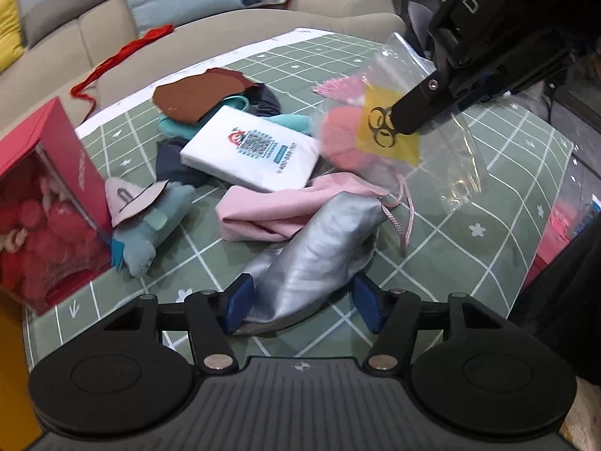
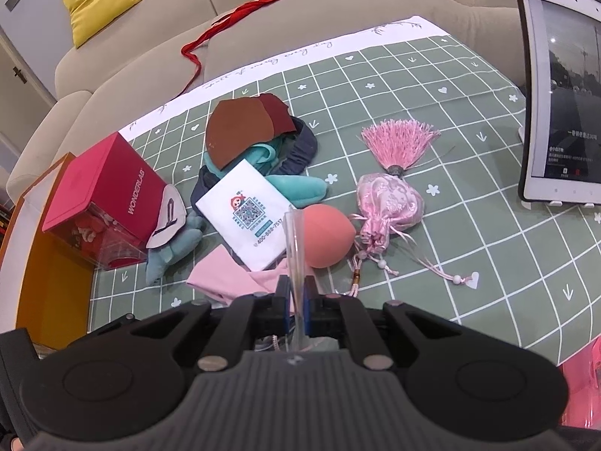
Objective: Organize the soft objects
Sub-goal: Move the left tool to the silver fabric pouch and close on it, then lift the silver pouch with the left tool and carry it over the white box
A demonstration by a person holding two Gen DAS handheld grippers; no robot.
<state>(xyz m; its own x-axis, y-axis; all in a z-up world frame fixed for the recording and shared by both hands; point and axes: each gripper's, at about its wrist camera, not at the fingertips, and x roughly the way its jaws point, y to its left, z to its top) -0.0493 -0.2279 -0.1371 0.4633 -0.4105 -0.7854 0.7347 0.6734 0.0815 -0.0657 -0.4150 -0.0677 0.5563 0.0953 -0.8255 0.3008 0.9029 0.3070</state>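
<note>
Between closed right hand-held gripper (image 2: pixel 298 293): seemingly plastic bag (image 2: pixel 295 248).

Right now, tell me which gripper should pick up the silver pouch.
Left. The left gripper is open with the silver pouch lying between its pads, while the right gripper is shut on the clear plastic bag.

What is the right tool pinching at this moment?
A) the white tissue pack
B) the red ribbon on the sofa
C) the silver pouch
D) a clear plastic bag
D: the right tool is closed on the edge of the clear plastic bag, lifted above the table, while the silver pouch lies between the open left tool fingers.
</note>
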